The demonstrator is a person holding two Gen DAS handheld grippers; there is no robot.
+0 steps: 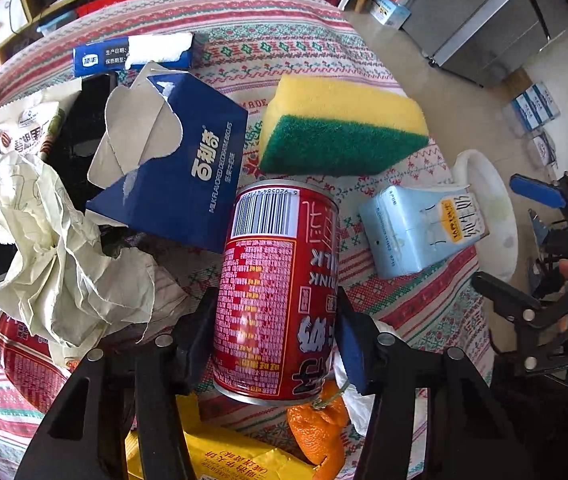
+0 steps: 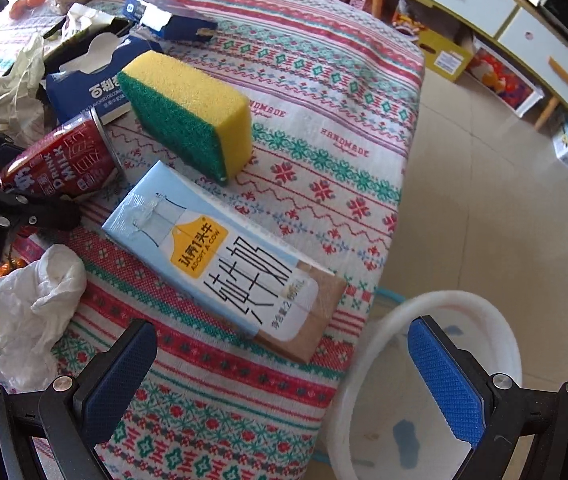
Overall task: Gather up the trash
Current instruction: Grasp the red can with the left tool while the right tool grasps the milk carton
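Note:
A red milk-drink can lies on its side on the patterned tablecloth. My left gripper is shut on it, one pad pressed to each flank. A light-blue milk carton lies flat near the table's edge, just ahead of my right gripper. That gripper stands wide open with nothing between its blue pads. In the right wrist view the can shows at far left between the left gripper's black fingers.
A yellow-green sponge, torn blue biscuit box, crumpled paper, white tissue, orange peel, yellow packet and a second red can litter the table. A white bin stands on the floor beside the edge.

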